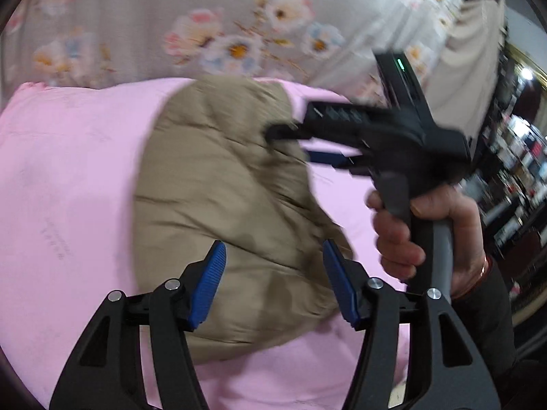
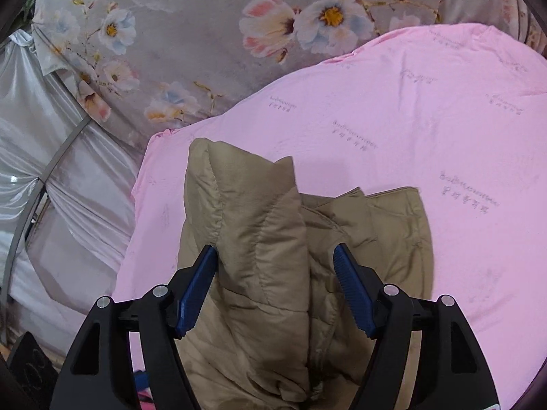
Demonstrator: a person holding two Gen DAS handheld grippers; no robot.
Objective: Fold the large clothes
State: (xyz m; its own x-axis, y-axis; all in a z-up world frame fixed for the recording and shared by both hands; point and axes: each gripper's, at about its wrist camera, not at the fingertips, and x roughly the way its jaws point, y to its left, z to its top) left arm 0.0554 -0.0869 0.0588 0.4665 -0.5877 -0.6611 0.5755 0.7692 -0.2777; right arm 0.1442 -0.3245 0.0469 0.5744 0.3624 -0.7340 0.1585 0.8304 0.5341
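Note:
A tan padded jacket (image 1: pixel 222 205) lies bunched on a pink sheet (image 1: pixel 68 188). My left gripper (image 1: pixel 273 259) is open, its blue pads either side of the jacket's near edge, gripping nothing. In the left wrist view my right gripper (image 1: pixel 294 143), held by a hand (image 1: pixel 427 225), is open over the jacket's far right side. In the right wrist view the jacket (image 2: pixel 266 273) is folded in a lump, and my right gripper (image 2: pixel 275 263) is open above it, jaws wide apart.
The pink sheet (image 2: pixel 410 136) covers a bed with a grey floral cover (image 2: pixel 205 34) behind. White draped fabric (image 2: pixel 51 171) hangs at the left in the right wrist view. Dark shelves (image 1: pixel 512 171) stand at the right in the left wrist view.

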